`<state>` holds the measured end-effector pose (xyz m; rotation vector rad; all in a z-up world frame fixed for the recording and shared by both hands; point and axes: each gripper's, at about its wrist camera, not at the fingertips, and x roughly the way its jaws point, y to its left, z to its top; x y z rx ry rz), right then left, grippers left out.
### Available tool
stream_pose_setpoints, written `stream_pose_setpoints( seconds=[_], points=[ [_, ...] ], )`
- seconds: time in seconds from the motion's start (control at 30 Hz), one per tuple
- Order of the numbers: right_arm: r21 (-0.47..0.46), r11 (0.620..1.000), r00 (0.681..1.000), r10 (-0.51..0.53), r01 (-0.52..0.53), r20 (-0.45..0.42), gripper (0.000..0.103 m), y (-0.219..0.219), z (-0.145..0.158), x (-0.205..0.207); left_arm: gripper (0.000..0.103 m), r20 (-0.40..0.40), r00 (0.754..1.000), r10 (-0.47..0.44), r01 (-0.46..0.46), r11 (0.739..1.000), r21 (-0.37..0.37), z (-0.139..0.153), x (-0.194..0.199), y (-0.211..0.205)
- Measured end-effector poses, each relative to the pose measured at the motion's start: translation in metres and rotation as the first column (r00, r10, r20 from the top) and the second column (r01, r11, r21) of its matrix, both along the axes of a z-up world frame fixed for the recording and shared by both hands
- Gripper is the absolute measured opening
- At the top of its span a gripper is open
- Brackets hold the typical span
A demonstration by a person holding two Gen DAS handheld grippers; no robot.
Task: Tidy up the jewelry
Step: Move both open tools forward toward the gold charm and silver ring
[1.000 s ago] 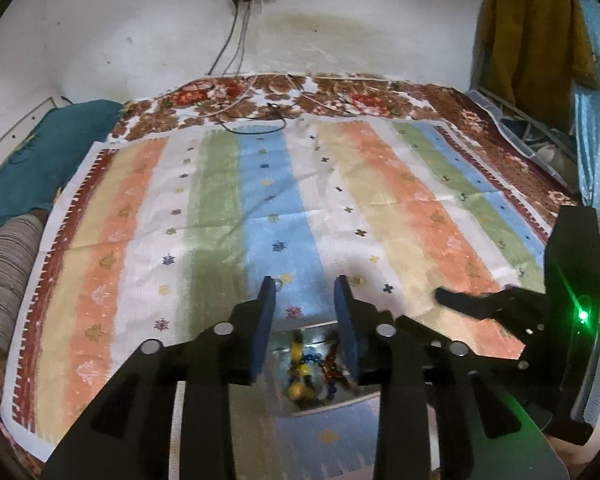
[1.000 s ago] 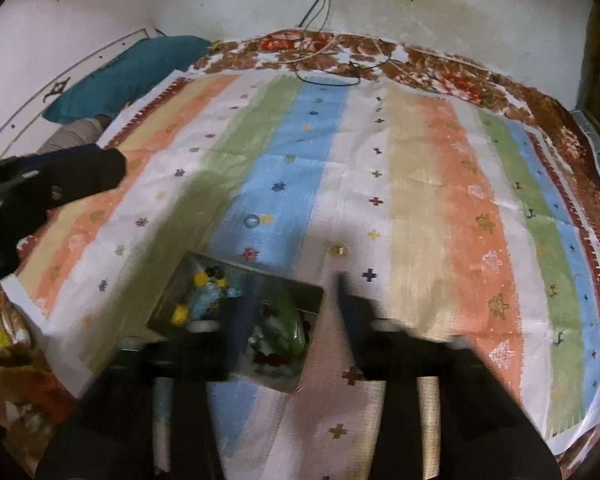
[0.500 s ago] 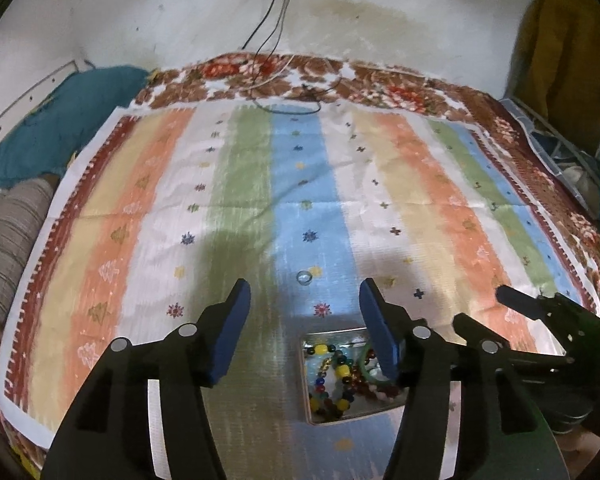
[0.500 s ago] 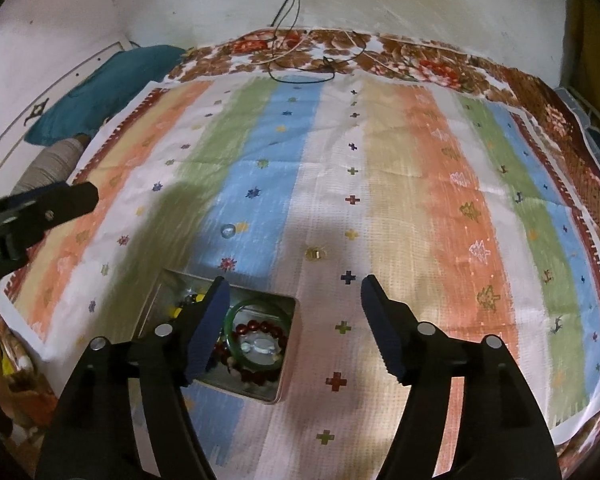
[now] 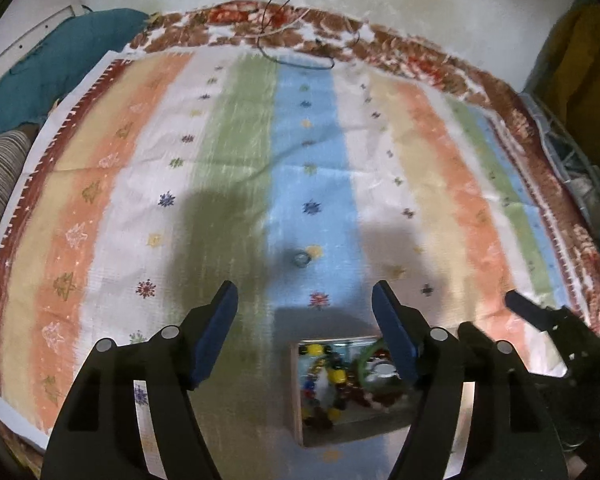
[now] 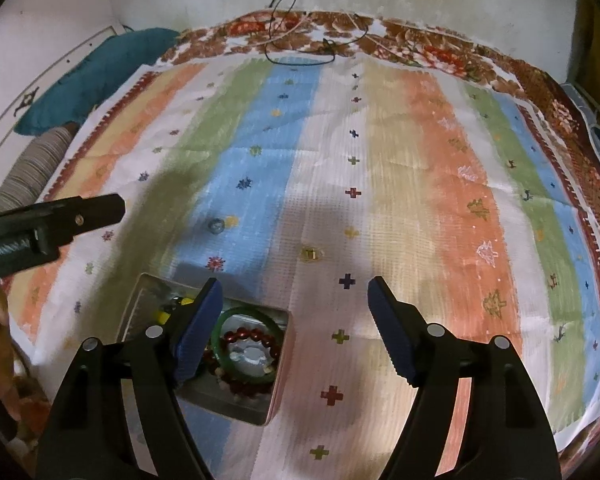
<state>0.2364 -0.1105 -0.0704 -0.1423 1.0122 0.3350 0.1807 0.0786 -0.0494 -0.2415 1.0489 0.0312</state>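
Lying just ahead of the spread, empty left gripper (image 5: 304, 300) jaws, a small ring (image 5: 300, 258) awaits; right gripper (image 6: 292, 300) likewise agape.

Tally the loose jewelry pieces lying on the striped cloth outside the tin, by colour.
Silver-blue ring: 1
Gold ring: 1
Total: 2, both on the striped cloth, beyond the tin.
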Motion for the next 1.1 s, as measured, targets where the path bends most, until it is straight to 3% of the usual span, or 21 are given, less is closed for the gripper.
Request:
stream_pose_setpoints(
  seconds=[0.17,0.3,1.1],
  points=[
    [-0.014,1.0,1.0,0.004,-0.004,-0.028,0.075,0.004,-0.01,0.014,0.069,-0.023,1.0,0.009,-0.01,1.0,-0.027,-0.008,0.016,0.003],
    [-0.061,0.998,0.999,0.001,-0.003,-0.034,0.075,0.004,-0.02,0.023,0.069,-0.032,0.999,-0.006,0.006,1.0,-0.001,-0.013,0.025,-0.003],
    [-0.072,0.997,0.992,0.006,-0.016,-0.129,0.075,0.018,-0.052,0.058,0.069,-0.134,0.99,-0.042,0.054,0.995,0.084,-0.053,0.063,-0.012]
  ],
)
